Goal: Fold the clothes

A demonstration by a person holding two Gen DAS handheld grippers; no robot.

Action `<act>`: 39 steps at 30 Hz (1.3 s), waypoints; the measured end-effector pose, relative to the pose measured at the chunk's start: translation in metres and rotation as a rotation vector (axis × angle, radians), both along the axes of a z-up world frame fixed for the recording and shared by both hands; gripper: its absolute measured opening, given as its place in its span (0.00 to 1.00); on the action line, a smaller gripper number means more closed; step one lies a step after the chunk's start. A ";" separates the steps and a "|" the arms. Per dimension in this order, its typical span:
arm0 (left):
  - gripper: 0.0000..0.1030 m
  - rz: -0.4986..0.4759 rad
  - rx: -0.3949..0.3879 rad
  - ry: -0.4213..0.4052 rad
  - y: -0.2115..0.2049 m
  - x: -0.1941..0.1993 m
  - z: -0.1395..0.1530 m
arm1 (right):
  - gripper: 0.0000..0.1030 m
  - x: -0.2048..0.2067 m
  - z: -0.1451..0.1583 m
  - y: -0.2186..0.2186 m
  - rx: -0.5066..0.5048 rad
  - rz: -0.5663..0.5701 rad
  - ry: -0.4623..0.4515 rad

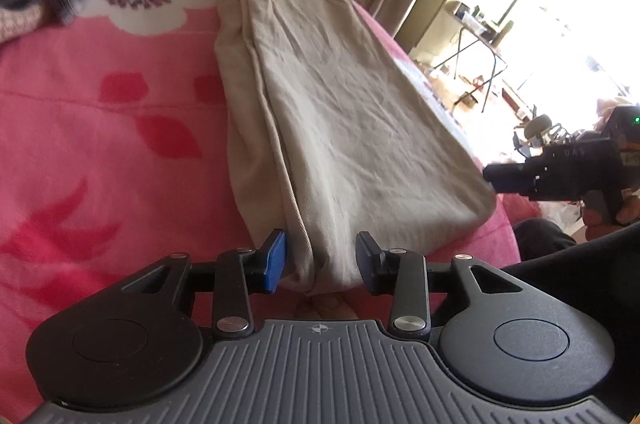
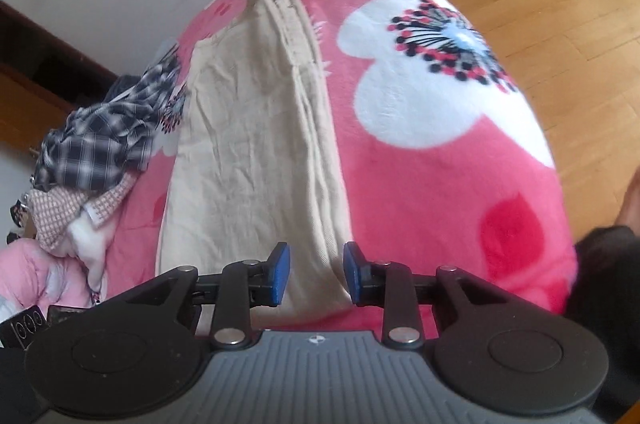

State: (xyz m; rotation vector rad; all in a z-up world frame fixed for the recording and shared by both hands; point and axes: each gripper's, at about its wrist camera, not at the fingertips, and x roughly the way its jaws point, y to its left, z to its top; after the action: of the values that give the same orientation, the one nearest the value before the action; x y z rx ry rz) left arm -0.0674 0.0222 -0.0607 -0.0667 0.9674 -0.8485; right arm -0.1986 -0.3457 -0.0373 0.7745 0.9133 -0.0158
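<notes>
Beige garment (image 1: 340,112) on pink blanket (image 1: 100,144), near edge between both grippers' parted, unclamped fingers (image 1: 276,260)

beige garment (image 1: 340,112), folded lengthwise, on bed

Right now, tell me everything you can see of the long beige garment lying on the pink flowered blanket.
The long beige garment looks like thin, creased woven cloth, folded lengthwise into a narrow strip with stacked edges along one side. It lies flat on the pink flowered blanket, running away from both cameras. Its near end sits between the open jaws of the left gripper and the right gripper; neither's pads press on it.
</notes>
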 end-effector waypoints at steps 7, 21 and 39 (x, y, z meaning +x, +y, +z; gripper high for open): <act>0.31 0.017 -0.044 0.114 0.008 0.003 -0.016 | 0.16 0.005 -0.011 0.010 -0.010 0.035 -0.061; 0.27 0.052 -0.115 0.279 0.026 0.015 -0.028 | 0.09 -0.006 -0.044 -0.020 0.251 -0.044 -0.047; 0.34 -0.074 0.069 0.121 0.011 -0.028 0.010 | 0.15 -0.049 -0.034 -0.029 0.228 -0.098 -0.098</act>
State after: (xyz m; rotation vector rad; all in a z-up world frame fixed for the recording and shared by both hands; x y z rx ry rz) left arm -0.0952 0.0327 -0.0505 -0.0234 1.1175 -0.8858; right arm -0.2481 -0.3749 -0.0713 1.0230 0.7915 0.0400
